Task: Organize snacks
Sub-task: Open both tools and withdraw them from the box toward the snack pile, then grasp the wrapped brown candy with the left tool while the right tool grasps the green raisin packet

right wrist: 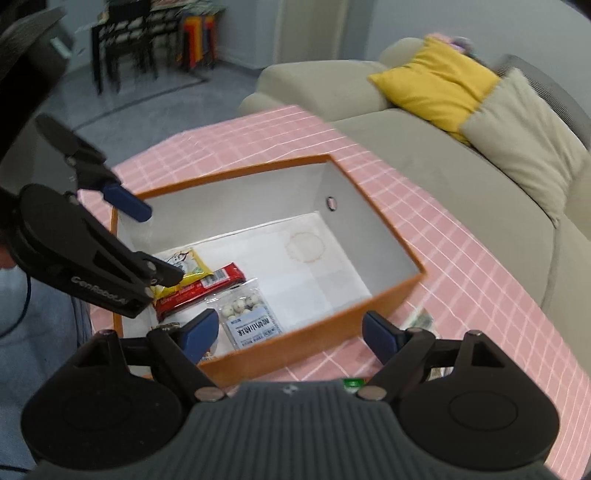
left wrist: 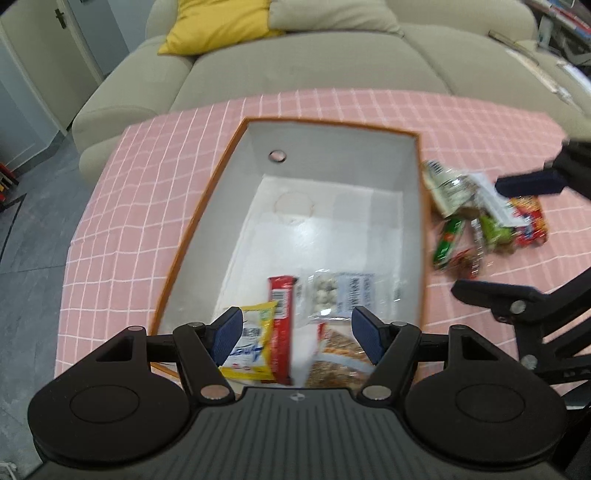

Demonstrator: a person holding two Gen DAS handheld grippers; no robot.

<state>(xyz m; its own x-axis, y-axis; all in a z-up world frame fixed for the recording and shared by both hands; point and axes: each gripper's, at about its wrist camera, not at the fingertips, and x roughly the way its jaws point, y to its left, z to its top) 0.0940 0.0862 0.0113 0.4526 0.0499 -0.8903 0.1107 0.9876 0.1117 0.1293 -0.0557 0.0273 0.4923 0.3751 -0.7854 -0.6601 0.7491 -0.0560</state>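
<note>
An orange box (left wrist: 207,206) with a white inside stands on the pink checked tablecloth; it also shows in the right wrist view (right wrist: 321,325). In its near end lie a yellow packet (left wrist: 255,343), a red bar (left wrist: 281,314), a clear bag of white balls (left wrist: 343,291) and a brown-printed packet (left wrist: 340,365). My left gripper (left wrist: 299,336) is open and empty above them. A pile of loose snacks (left wrist: 476,218) lies right of the box. My right gripper (right wrist: 291,332) is open and empty over the box's near wall.
A beige sofa (left wrist: 295,62) with a yellow cushion (left wrist: 214,26) runs behind the table. The pink tablecloth (left wrist: 122,221) ends at the table's left edge, above grey floor. Dark chairs and stacked stools (right wrist: 147,40) stand far off.
</note>
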